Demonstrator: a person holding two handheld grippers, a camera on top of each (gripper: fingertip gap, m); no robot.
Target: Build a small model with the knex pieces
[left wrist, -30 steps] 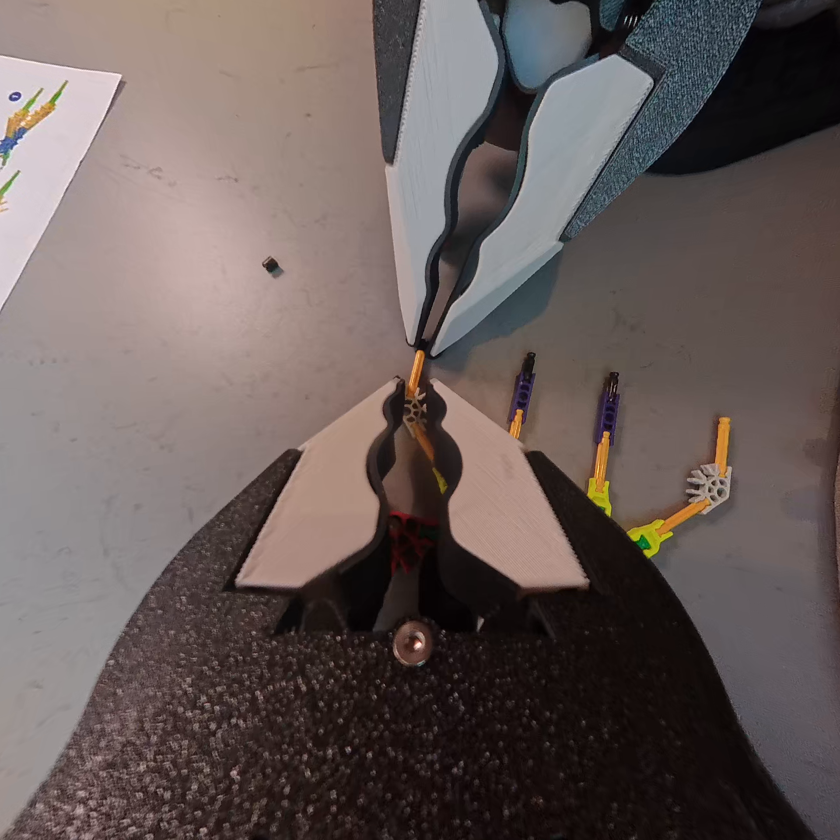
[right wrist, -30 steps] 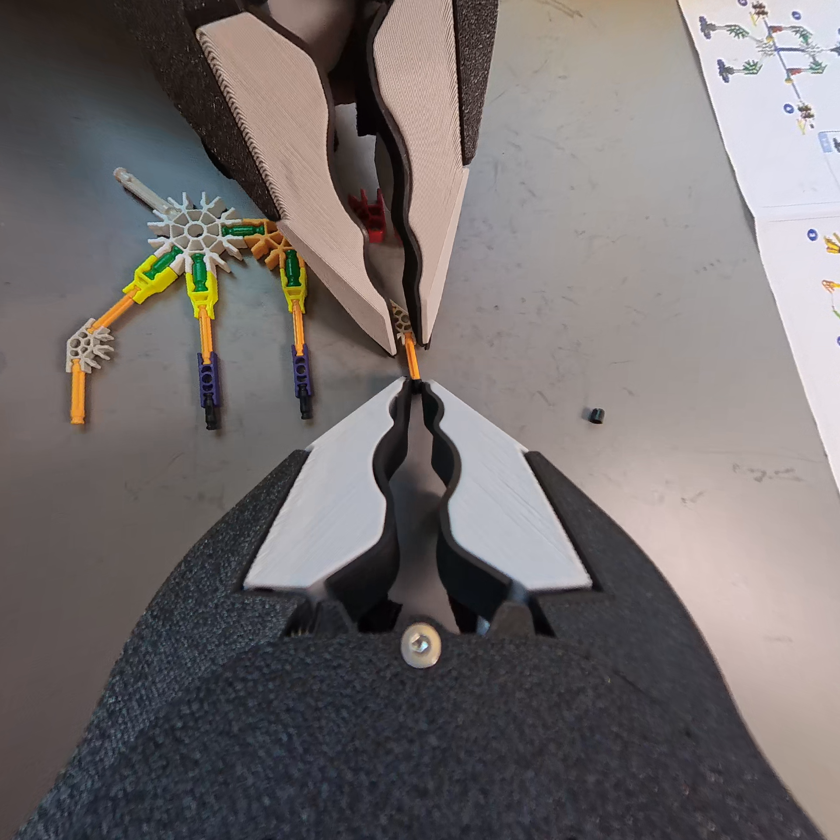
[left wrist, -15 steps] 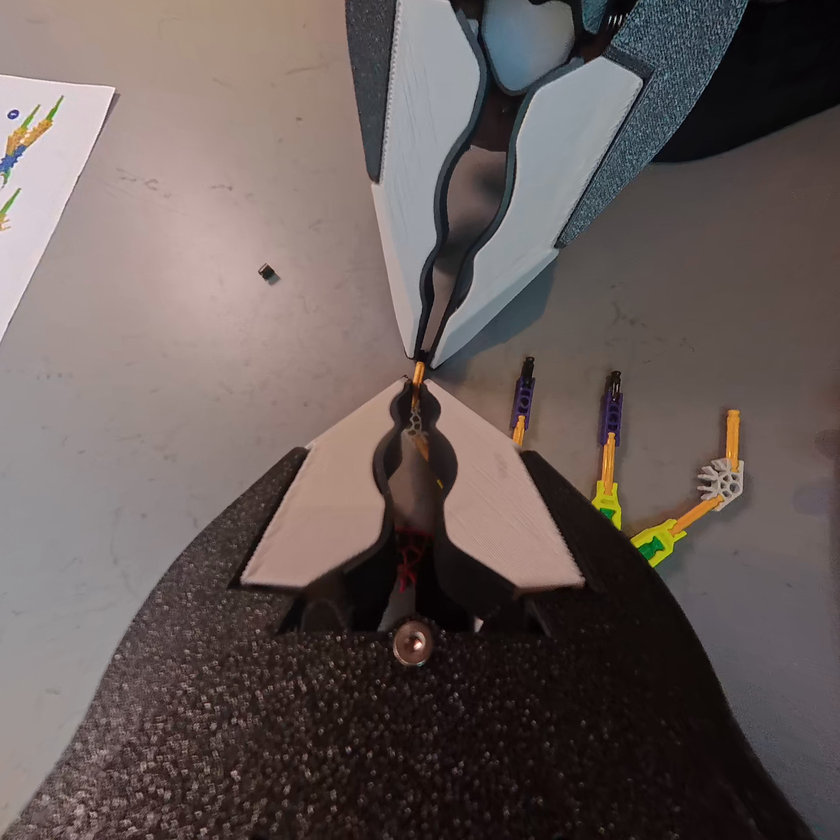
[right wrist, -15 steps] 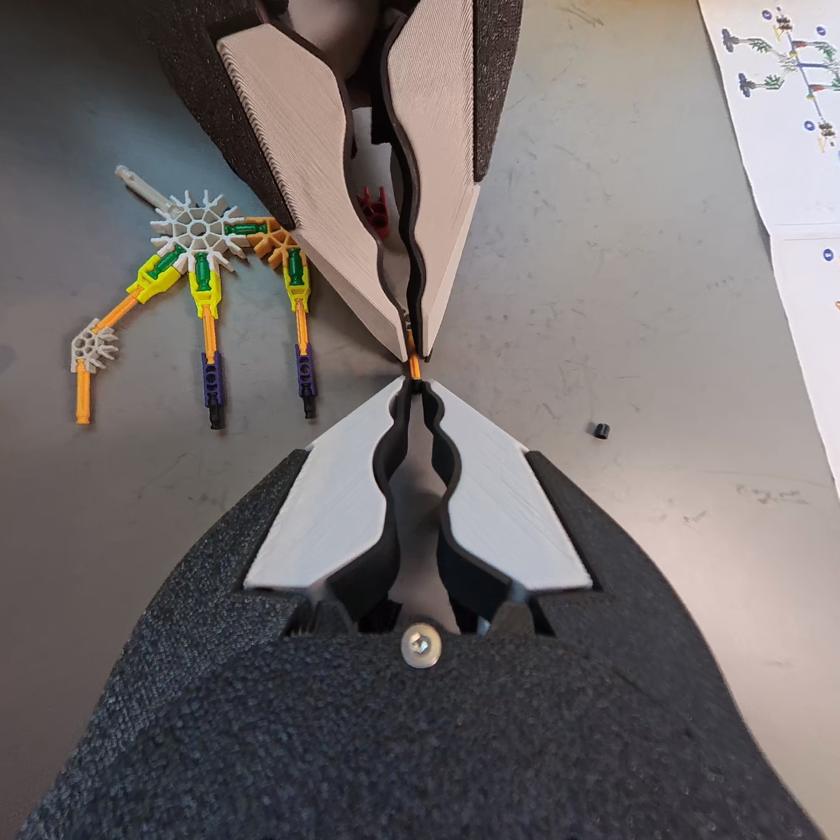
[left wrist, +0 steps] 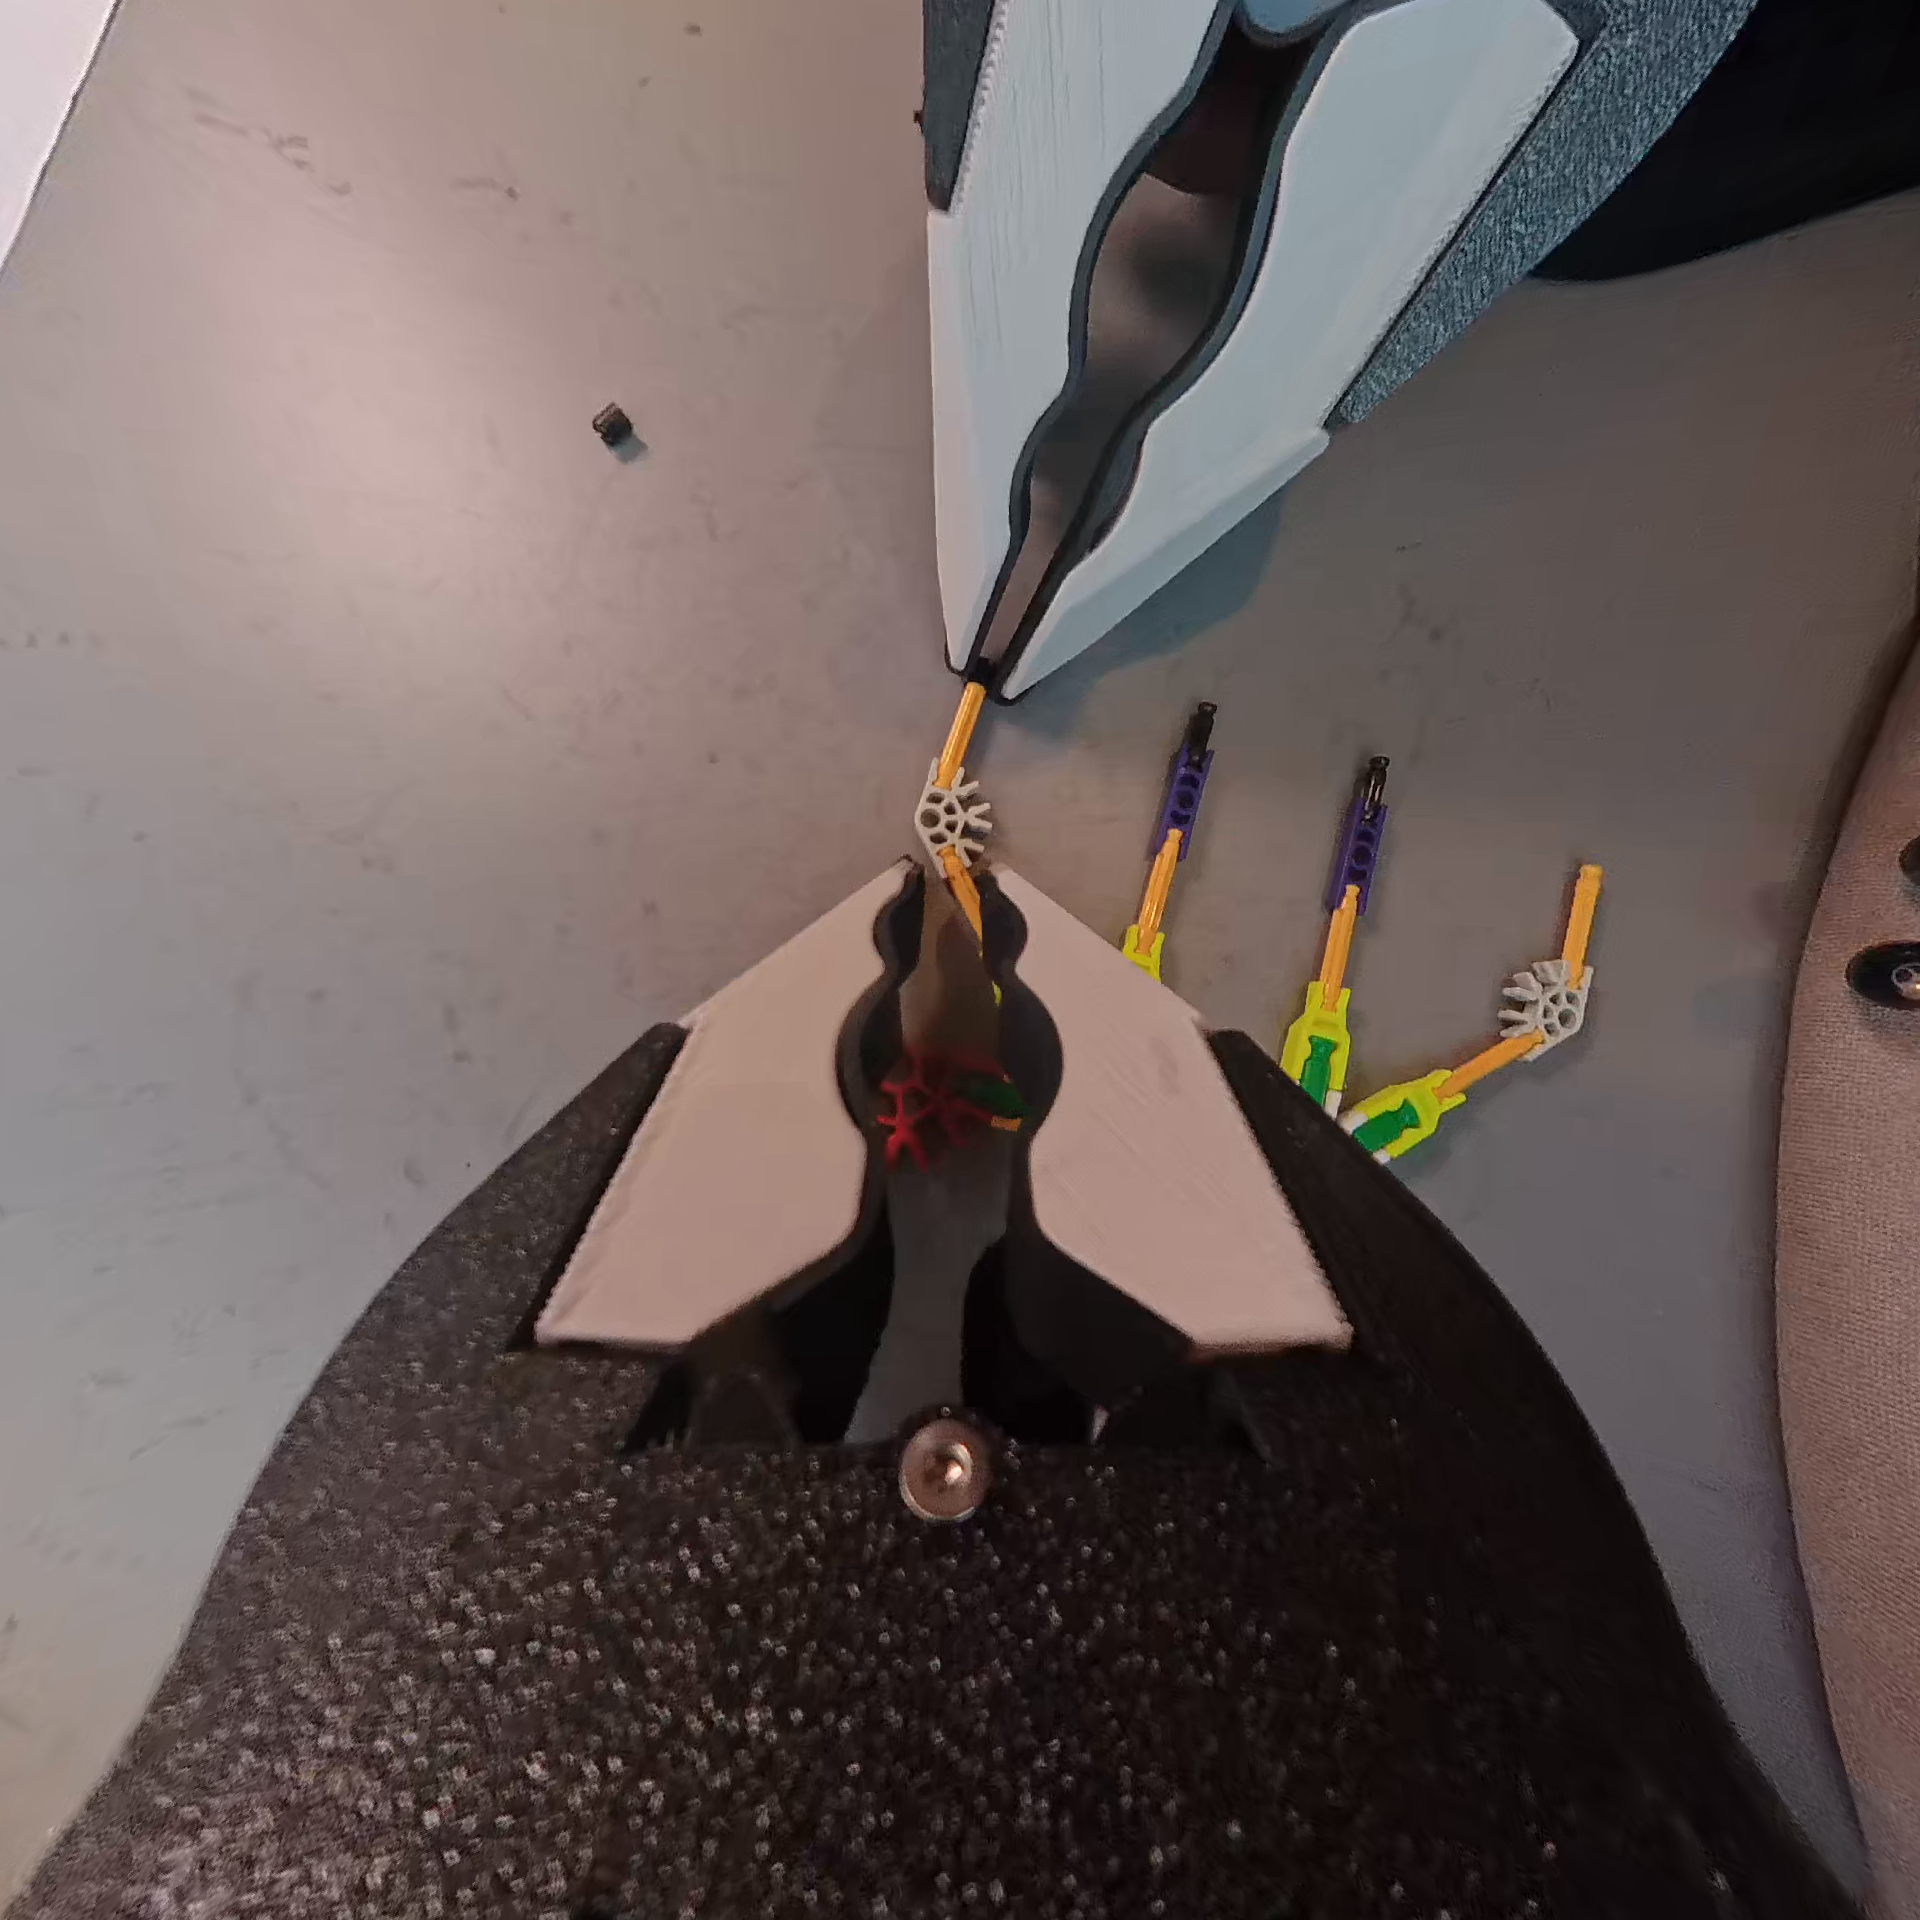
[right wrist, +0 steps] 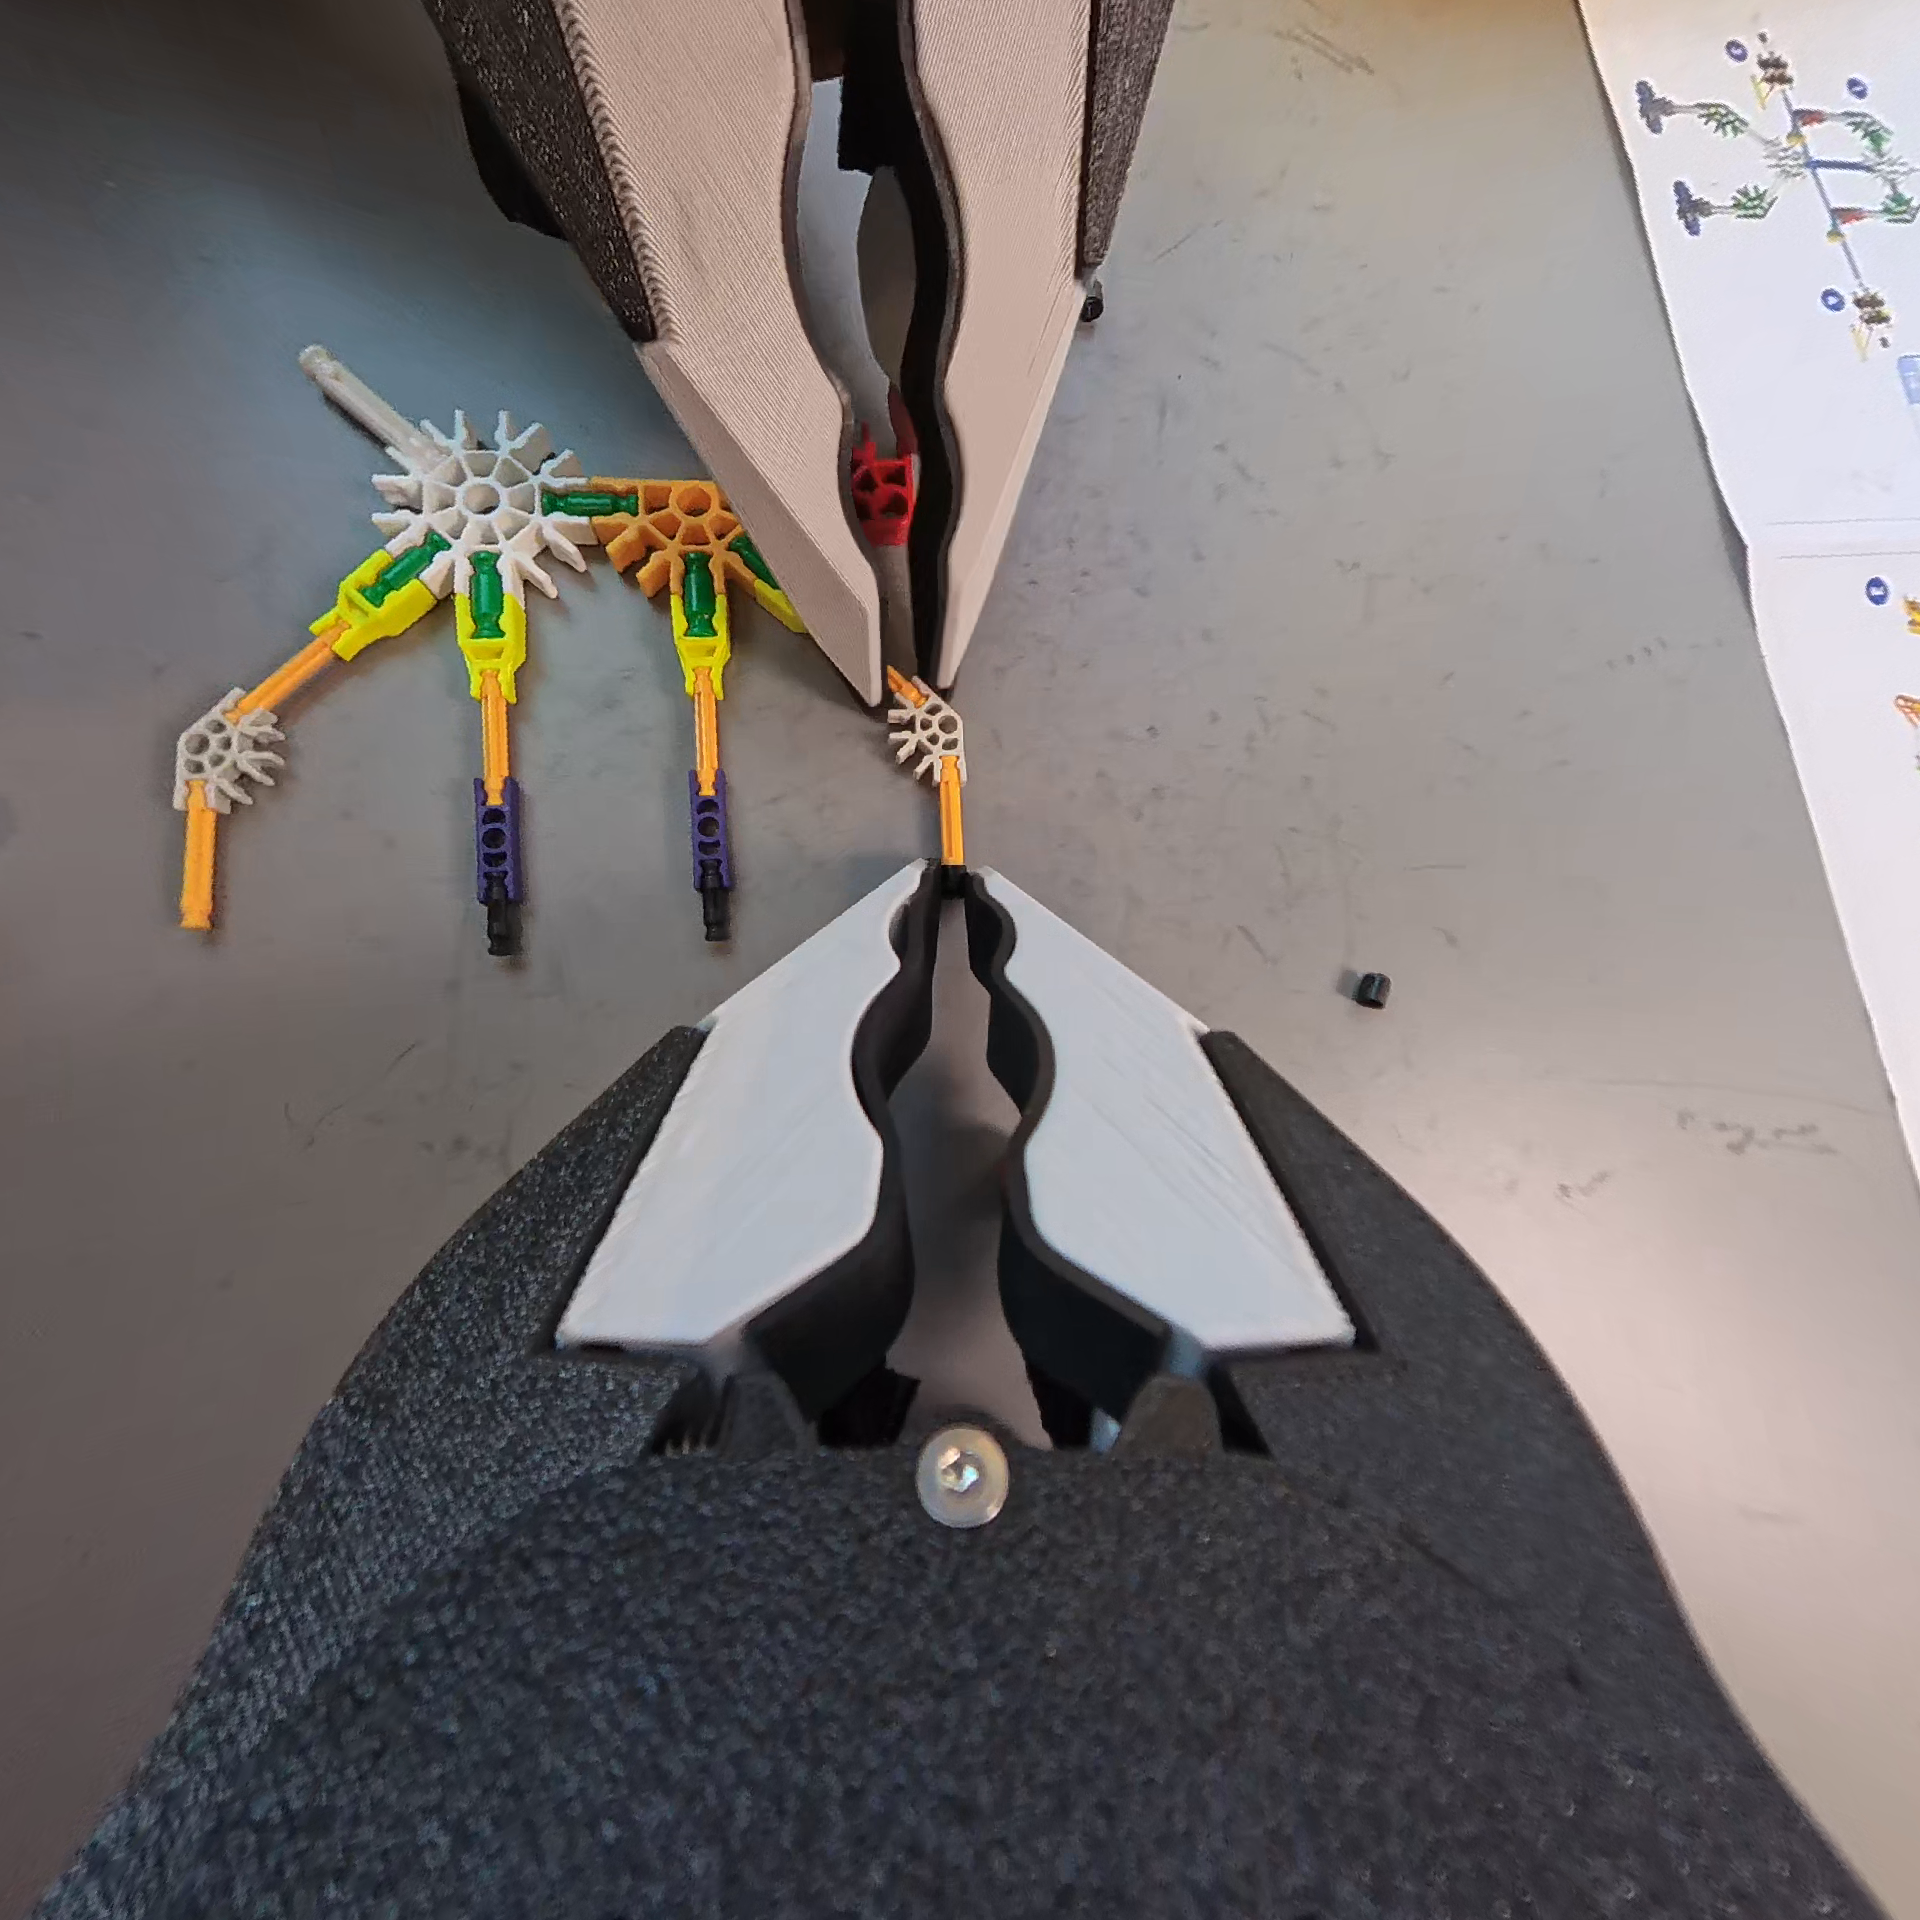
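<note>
Right tool (right wrist: 948, 878) pinches orange rod (right wrist: 951, 821) tip; left tool (left wrist: 951, 868) nearly closed around its other rod. Worktop (right wrist: 1351, 727) right side open; printed sheet (right wrist: 1818, 364) at edge.

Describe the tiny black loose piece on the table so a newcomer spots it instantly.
Start at the instruction sheet along the right edge of the grey table in the right wrist view. Left of it, beside the right gripper, lies a tiny black cylinder. Unlike the colourful toy assembly, it lies alone, unattached.
</note>
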